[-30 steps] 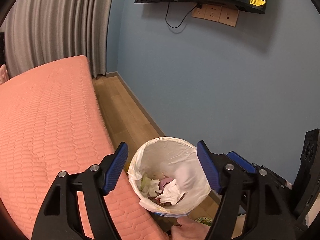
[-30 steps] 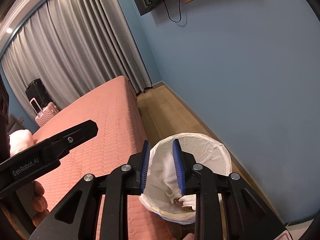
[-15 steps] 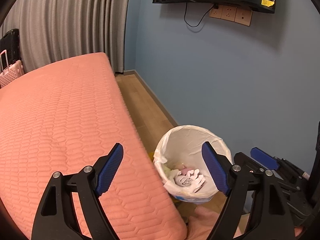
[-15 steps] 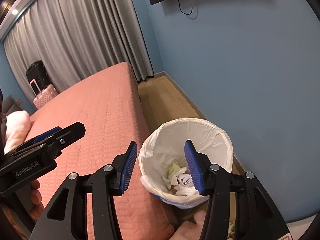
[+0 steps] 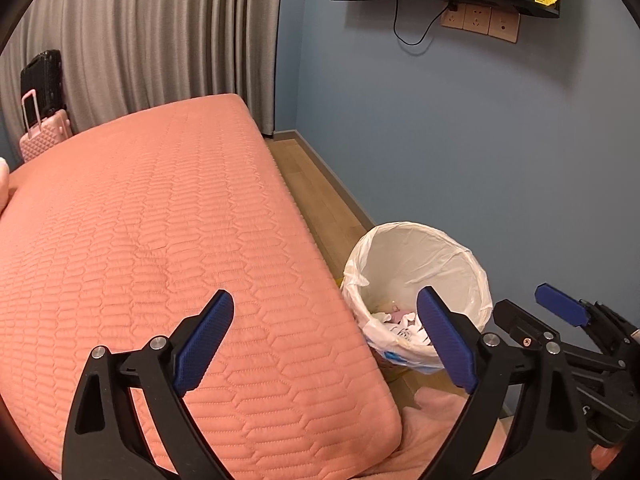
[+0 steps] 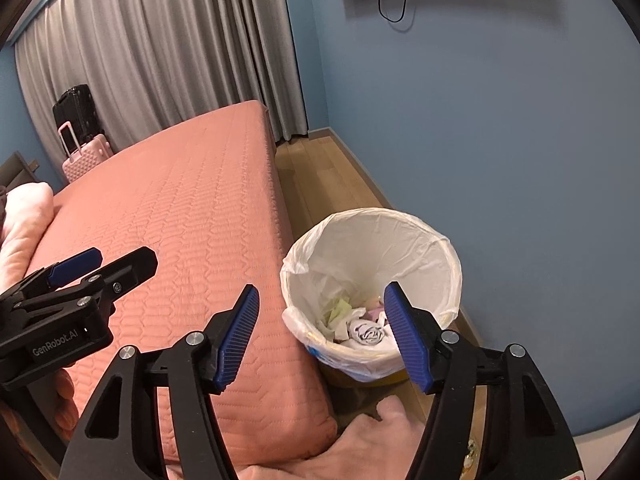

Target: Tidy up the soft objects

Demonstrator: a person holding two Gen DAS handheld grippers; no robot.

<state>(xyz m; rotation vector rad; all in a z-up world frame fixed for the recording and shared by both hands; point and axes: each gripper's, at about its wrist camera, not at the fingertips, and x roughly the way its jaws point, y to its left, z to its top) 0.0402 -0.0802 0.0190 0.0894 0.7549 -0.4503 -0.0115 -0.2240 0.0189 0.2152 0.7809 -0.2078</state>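
Observation:
A bin with a white liner stands on the floor by the bed's corner, with crumpled white and pale soft pieces in its bottom. My left gripper hovers over the corner of the salmon quilted bed. Its jaws are opening and nothing is between them. My right gripper hangs above the near rim of the bin. Its jaws are opening too, and are empty. A rolled white piece lies in the bin. A pink fleece cloth lies below the grippers.
A wooden floor strip runs between the bed and the blue wall. Pink and black suitcases stand by the grey curtains. A pink soft bundle sits at the left. A screen and sockets hang on the wall.
Both pairs of jaws have spread wider; the right ones were nearly together a second ago. Both views have drawn back from the bin, and more of the bed shows.

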